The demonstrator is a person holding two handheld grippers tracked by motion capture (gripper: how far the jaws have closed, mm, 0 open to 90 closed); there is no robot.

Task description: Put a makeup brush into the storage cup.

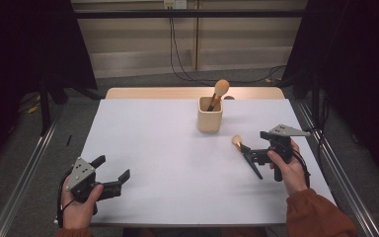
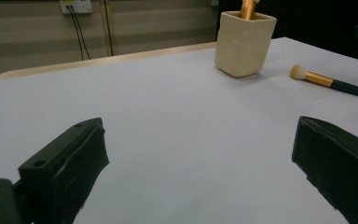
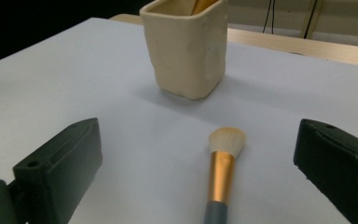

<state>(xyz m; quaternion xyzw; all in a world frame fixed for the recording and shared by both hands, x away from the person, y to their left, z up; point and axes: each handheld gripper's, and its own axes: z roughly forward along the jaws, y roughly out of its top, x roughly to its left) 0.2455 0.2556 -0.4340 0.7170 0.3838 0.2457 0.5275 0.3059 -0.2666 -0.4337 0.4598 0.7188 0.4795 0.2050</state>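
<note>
On the white rectangular tabletop (image 1: 177,163), the left hand-held gripper (image 1: 112,173) rests at about 8 o'clock, jaws spread wide with nothing between them. Near 1 o'clock stands a cream square ceramic cup (image 1: 210,114) holding one tan-bristled brush (image 1: 219,92) upright. At 3 o'clock the right hand-held gripper (image 1: 251,157), jaws spread, straddles a gold-ferruled, dark-handled makeup brush (image 3: 222,172) lying flat, bristles pointing toward the cup.

Cup and two brushes on the table

One brush (image 1: 219,93) stands in the cup (image 1: 209,121) at the table's (image 1: 168,163) far middle; another brush (image 3: 223,169) lies before it, to the right.
</note>
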